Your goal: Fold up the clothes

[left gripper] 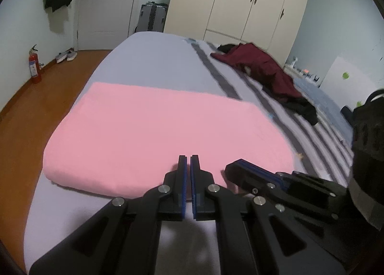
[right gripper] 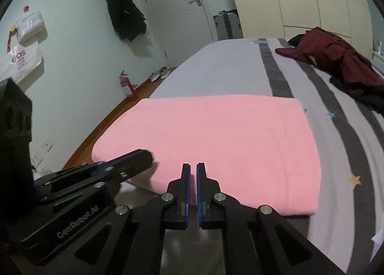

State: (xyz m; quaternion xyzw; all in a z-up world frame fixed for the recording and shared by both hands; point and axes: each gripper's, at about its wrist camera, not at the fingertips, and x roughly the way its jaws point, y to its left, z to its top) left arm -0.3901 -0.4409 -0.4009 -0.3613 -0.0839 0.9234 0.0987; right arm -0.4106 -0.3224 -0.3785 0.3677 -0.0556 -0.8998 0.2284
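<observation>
A pink garment point(left gripper: 153, 131) point(right gripper: 223, 140) lies folded into a flat rectangle on the near end of the bed. My left gripper point(left gripper: 188, 162) hovers over its near edge with the jaws shut to a thin slit; no fold of cloth rises between them. My right gripper point(right gripper: 193, 170) is also shut and sits over the same near edge. The two grippers are side by side. The right gripper point(left gripper: 230, 171) shows in the left wrist view, and the left gripper point(right gripper: 146, 155) in the right wrist view.
The bed point(left gripper: 153, 59) has a pale sheet with grey stripes. A dark red garment point(left gripper: 261, 66) point(right gripper: 336, 59) and a black one lie at its far right. Wooden floor, a fire extinguisher point(left gripper: 33, 66), shoes, a door and wardrobes point(left gripper: 240, 1) lie beyond.
</observation>
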